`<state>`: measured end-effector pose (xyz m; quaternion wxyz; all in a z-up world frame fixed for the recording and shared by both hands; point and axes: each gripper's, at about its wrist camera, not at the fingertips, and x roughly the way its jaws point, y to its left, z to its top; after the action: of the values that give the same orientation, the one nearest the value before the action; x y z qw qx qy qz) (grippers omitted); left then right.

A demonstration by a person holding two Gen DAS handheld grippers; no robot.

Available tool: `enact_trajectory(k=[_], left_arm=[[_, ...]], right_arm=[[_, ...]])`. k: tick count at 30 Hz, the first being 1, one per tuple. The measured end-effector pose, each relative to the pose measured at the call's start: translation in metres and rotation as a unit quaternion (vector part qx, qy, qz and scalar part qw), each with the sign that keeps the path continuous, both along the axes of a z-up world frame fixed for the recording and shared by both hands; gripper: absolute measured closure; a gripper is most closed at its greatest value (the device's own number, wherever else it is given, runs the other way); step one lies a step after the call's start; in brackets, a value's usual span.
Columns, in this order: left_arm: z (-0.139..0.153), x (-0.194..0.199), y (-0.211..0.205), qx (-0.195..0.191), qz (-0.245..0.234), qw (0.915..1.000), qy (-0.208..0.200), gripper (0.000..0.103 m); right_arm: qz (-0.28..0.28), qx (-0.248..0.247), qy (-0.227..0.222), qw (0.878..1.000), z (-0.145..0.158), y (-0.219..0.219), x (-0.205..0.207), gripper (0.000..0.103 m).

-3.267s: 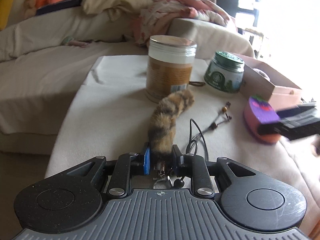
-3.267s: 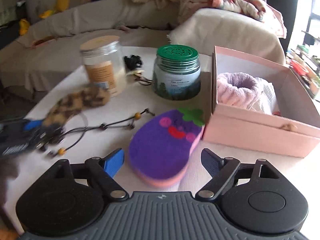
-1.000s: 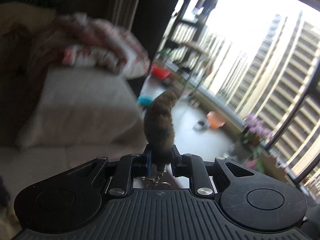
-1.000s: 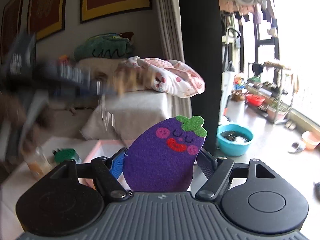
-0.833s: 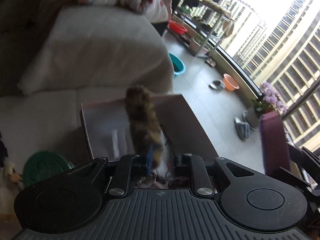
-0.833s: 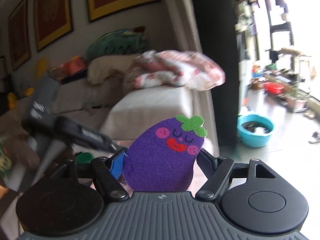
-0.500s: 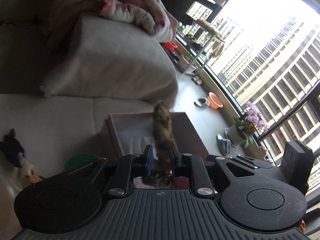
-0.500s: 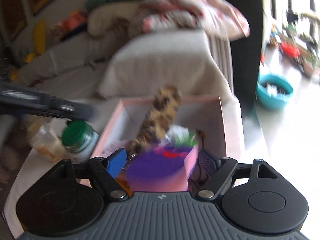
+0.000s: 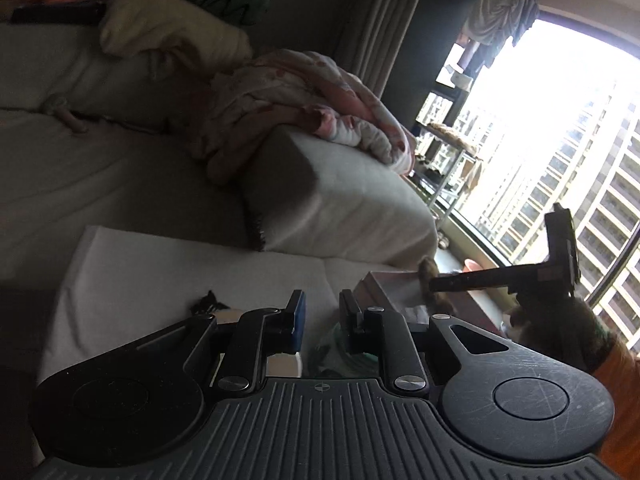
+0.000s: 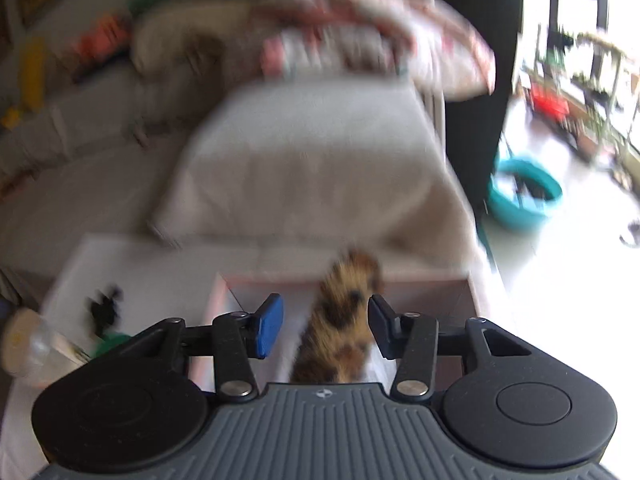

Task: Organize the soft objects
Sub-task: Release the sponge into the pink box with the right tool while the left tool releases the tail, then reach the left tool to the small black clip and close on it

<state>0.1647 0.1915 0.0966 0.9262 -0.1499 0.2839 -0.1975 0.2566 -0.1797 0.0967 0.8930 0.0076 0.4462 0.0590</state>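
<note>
Right-wrist view heavily motion-blurred; the left-wrist view is sharp but dark.

Box (image 10: 440,276): pink, open-topped, on the cloth-covered desk (image 9: 160,272) near its window-side edge.
Contents seen: furry tail (image 10: 340,320), orange-brown with dark patches. It lies lengthwise in the box, with its tip up against the far wall and showing above the rim. Pale patches on the box floor beside it are too blurred to identify.

Right gripper (image 10: 324,320): over the box, pointing steeply down into it. Its jaws have just been closing and now stand part open. The tail shows between them, below the fingertips. The blue left pad is clear of the fur; contact at the right pad cannot be told.

Left gripper (image 9: 322,320): off to the side of the box, with the jaws narrowly apart. Released, with nothing between the pads.

Other containers: green-lidded jar (image 10: 114,340) and tan-lidded jar (image 10: 24,344), both on the desk left of the box.
</note>
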Motion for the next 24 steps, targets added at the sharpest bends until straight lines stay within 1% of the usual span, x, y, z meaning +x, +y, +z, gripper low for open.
enact_trajectory(k=[2, 5, 7, 8, 10, 12, 13, 14, 16, 17, 18, 19, 20, 21, 22, 24], left_arm=[[-0.005, -0.006, 0.007, 0.015, 0.002, 0.9999, -0.005, 0.083], [-0.012, -0.004, 0.024, 0.012, 0.017, 0.9998, 0.002, 0.083], [-0.016, 0.0, 0.039, 0.001, 0.04, 0.9991, 0.012, 0.083], [-0.017, 0.003, 0.047, -0.004, 0.051, 0.9986, 0.016, 0.083], [-0.015, 0.004, 0.064, 0.002, 0.068, 0.9974, 0.022, 0.083], [-0.004, 0.007, 0.076, 0.036, 0.087, 0.9954, 0.017, 0.083], [0.005, 0.009, 0.082, 0.058, 0.097, 0.9935, 0.01, 0.083], [0.015, 0.011, 0.086, 0.079, 0.108, 0.991, 0.001, 0.083], [0.037, 0.018, 0.094, 0.103, 0.123, 0.9869, -0.011, 0.083], [0.046, 0.028, 0.095, 0.108, 0.124, 0.9864, -0.005, 0.083], [0.052, 0.042, 0.094, 0.109, 0.117, 0.987, 0.016, 0.083], [0.053, 0.061, 0.087, 0.11, 0.103, 0.9869, 0.058, 0.083], [0.049, 0.08, 0.078, 0.112, 0.083, 0.9841, 0.109, 0.083], [0.042, 0.099, 0.066, 0.113, 0.059, 0.9792, 0.158, 0.083], [0.032, 0.115, 0.053, 0.111, 0.033, 0.9737, 0.197, 0.083], [0.012, 0.142, 0.03, 0.091, 0.009, 0.962, 0.257, 0.083]], right_arm=[[-0.025, -0.005, 0.067, 0.997, -0.019, -0.006, 0.012, 0.056], [-0.074, 0.02, 0.139, 0.987, -0.04, -0.03, 0.018, 0.056], [-0.097, 0.028, 0.154, 0.983, -0.04, -0.042, 0.016, 0.061], [-0.105, 0.027, 0.158, 0.981, -0.036, -0.044, 0.014, 0.06], [-0.11, 0.021, 0.153, 0.982, -0.02, -0.043, 0.009, 0.057], [-0.081, 0.015, 0.129, 0.988, 0.005, -0.033, 0.002, 0.047], [-0.068, 0.011, 0.108, 0.992, 0.02, -0.026, -0.003, 0.036], [-0.057, 0.008, 0.085, 0.995, 0.035, -0.018, -0.007, 0.029], [-0.027, 0.008, 0.039, 0.999, 0.064, 0.0, -0.013, 0.029], [-0.011, 0.01, 0.018, 1.0, 0.076, 0.01, -0.016, 0.029], [0.005, 0.015, -0.001, 1.0, 0.087, 0.02, -0.017, 0.028], [0.02, 0.023, -0.018, 0.999, 0.097, 0.03, -0.018, 0.026], [0.033, 0.034, -0.033, 0.998, 0.104, 0.041, -0.017, 0.022], [0.043, 0.044, -0.043, 0.997, 0.111, 0.05, -0.016, 0.021], [0.052, 0.056, -0.047, 0.996, 0.113, 0.061, -0.016, 0.021], [0.077, 0.076, -0.038, 0.993, 0.109, 0.078, -0.018, 0.021]])
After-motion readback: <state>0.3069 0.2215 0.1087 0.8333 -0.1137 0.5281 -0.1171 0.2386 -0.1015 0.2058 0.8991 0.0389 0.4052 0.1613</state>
